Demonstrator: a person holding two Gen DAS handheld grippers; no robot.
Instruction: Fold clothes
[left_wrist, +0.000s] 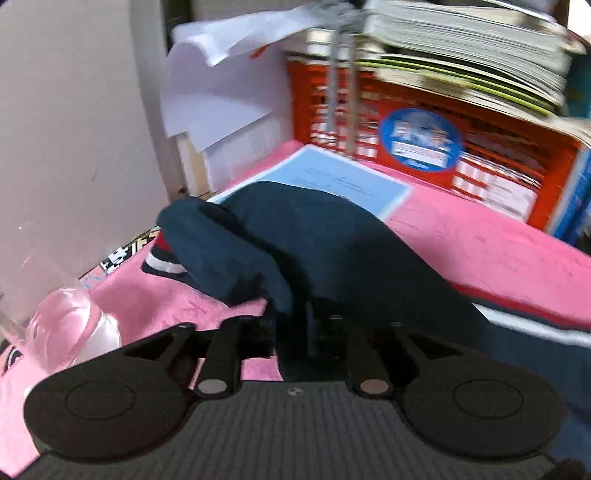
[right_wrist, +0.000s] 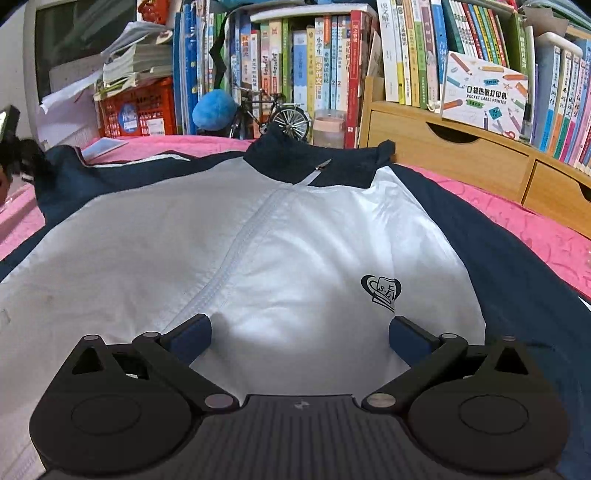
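Barely started: jacket lies flat, zipped, on the pink bench. Left gripper pinches the navy sleeve (folds all remain); right gripper hovers wide, empty.

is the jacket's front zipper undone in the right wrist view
No, the zipper runs closed up the white front of the jacket, reaching the dark collar with both panels joined.

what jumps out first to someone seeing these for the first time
A white and navy jacket lies spread front-up over the pink cover, zipper closed, filling the right wrist view. Behind it stands a crowded wall of books. In the left wrist view, the left gripper pinches the jacket's navy sleeve.
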